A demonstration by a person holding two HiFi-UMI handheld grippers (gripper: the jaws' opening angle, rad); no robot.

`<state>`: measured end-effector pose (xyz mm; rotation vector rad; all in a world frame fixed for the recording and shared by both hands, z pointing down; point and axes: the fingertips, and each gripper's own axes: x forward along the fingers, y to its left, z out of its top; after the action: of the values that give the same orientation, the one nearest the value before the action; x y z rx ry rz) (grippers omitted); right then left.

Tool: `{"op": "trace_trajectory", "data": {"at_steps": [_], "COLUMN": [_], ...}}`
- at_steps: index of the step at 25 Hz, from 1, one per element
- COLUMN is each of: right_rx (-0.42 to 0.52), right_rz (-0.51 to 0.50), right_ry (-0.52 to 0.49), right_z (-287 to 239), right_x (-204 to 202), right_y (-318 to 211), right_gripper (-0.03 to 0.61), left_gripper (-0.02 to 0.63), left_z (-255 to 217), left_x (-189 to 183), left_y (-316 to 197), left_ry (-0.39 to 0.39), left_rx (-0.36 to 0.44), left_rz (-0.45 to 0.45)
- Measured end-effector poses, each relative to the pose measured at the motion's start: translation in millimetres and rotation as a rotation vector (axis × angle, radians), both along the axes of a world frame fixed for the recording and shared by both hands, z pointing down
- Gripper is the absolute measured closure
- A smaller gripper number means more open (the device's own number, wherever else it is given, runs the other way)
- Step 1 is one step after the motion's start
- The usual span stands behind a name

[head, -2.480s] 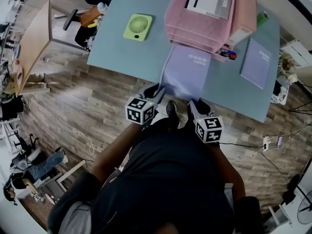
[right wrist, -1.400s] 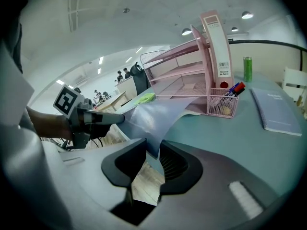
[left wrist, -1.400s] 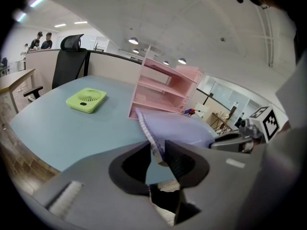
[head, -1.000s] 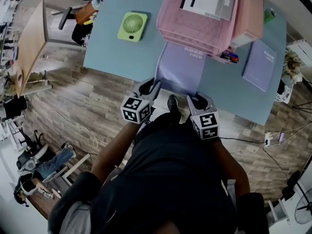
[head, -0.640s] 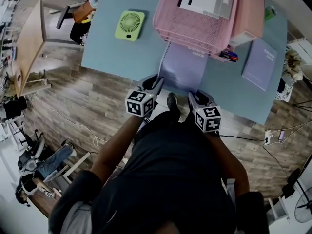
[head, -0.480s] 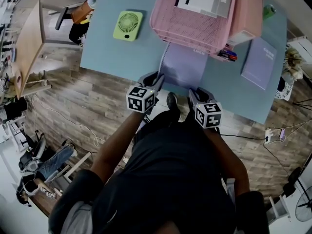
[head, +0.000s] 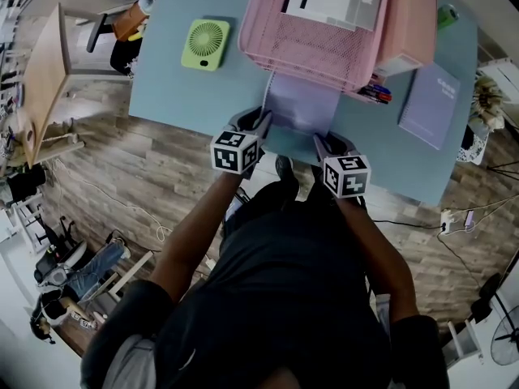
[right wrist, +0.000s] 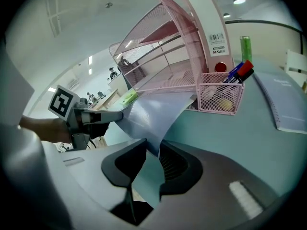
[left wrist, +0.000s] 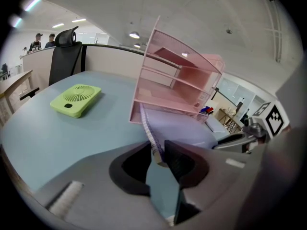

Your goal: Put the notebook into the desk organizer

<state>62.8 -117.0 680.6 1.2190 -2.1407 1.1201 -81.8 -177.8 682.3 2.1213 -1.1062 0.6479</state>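
Lilac notebook [head: 302, 108] has slid deeper into the bottom tray of the pink desk organizer [head: 324, 39], both tools following. Left tool [head: 261, 124] is clamped on its spiral-side near corner, right tool [head: 322, 143] on the other near corner.

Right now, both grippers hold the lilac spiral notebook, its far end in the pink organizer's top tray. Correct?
No: the far end of the lilac spiral notebook is in the bottom tray of the pink organizer, as the left gripper view shows.
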Motion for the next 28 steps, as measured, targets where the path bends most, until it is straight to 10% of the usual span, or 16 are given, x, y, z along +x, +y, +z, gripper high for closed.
{"op": "trace_trajectory", "data": {"at_steps": [28], "right_rx": [-0.054], "right_rz": [0.012], "right_ry": [0.054], "right_z": [28], "right_x": [19], "right_y": [-88], "right_gripper": [0.492], "left_gripper": [0.462], "left_z": [38], "left_x": [17], "left_y": [-87], "left_ry": [-0.056], "left_rx": [-0.058], "left_rz": [-0.015]}}
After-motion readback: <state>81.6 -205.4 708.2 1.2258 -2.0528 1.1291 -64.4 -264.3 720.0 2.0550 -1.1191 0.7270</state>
